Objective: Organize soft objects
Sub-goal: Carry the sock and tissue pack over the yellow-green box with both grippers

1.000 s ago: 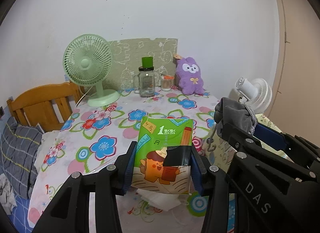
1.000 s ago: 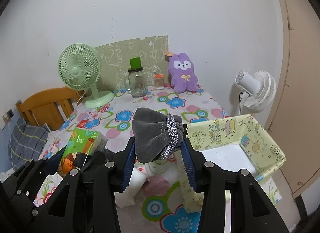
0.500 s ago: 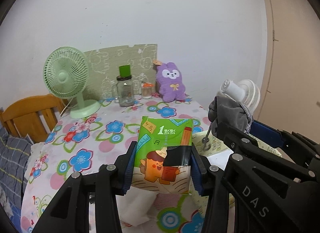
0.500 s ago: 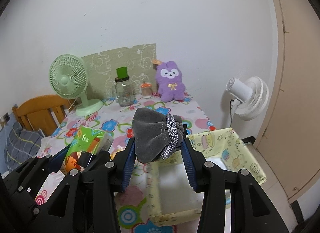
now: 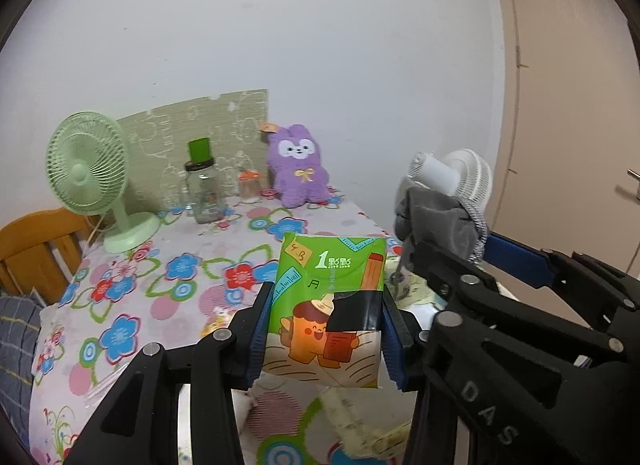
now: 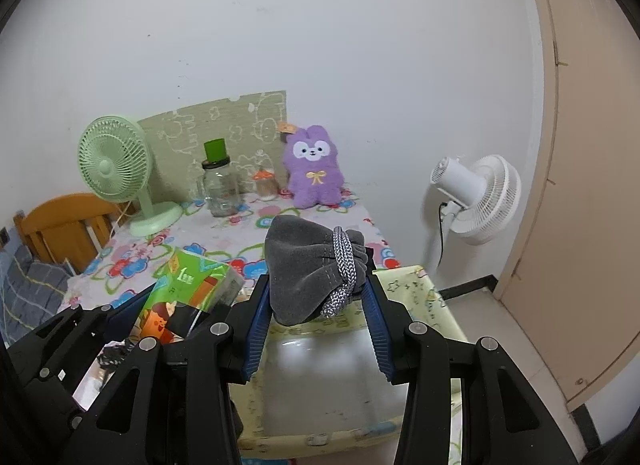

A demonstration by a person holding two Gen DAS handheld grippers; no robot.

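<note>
We are mid-carry, both loads on their way to the yellow bin [image 6: 420,297] at the counter's right edge. Our left claw [image 5: 326,329] is clamped on the tissue pack [image 5: 332,297], our right claw [image 6: 318,305] on the grey pouch [image 6: 308,265], held above the bin's mouth. Next, we judge, each load must be lowered in and let go.

This is a small room in a home, likely a bedroom. Beyond the fingers [image 6: 256,329] a worktop [image 5: 132,301] in a flowered cloth carries a green desk fan [image 6: 116,169], a glass jar [image 6: 218,189] and a purple plush rabbit [image 6: 314,171] against a plain white wall. Left of the fingers stand a wooden headboard [image 6: 64,221] and checked bedding [image 6: 28,293]; to the right, a white floor fan [image 6: 476,193] and a beige door [image 6: 580,185].
</note>
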